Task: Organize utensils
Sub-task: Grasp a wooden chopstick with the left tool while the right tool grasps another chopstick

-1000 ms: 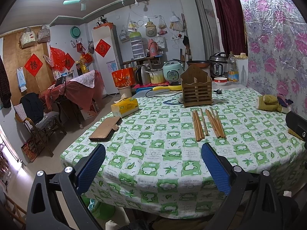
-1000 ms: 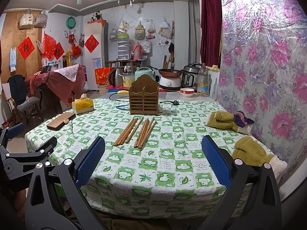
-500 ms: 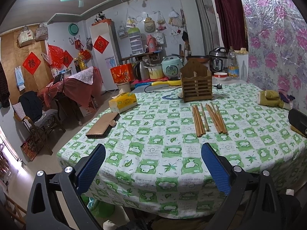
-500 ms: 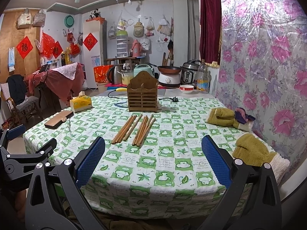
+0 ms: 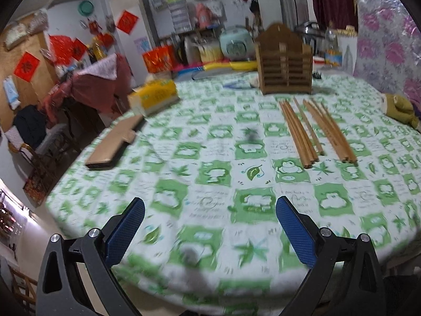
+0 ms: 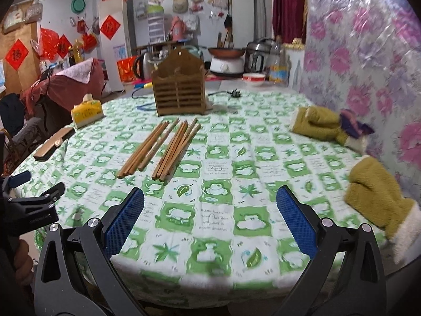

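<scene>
On the green-checked table (image 6: 218,168), chopsticks (image 6: 158,144) lie in two bundles near the wooden holder (image 6: 179,94). My left gripper (image 5: 210,234) and right gripper (image 6: 210,226) gape empty; the sticks look light, stiff, probably slippery; I'd pinch mid-length.

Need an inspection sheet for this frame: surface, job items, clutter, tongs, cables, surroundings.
Surface: green-and-white checked tablecloth, flat.
Job's things: chopsticks lying in two loose bundles; wooden holder upright behind them, apart.
Clutter: tissue box, brown wallet, olive mittens.
Tongs: left tongs and right tongs both open, holding nothing, near table edge.
Cables: blue cable and black plug beside holder.
Surroundings: cookers, fridge, floral wall covering.
</scene>
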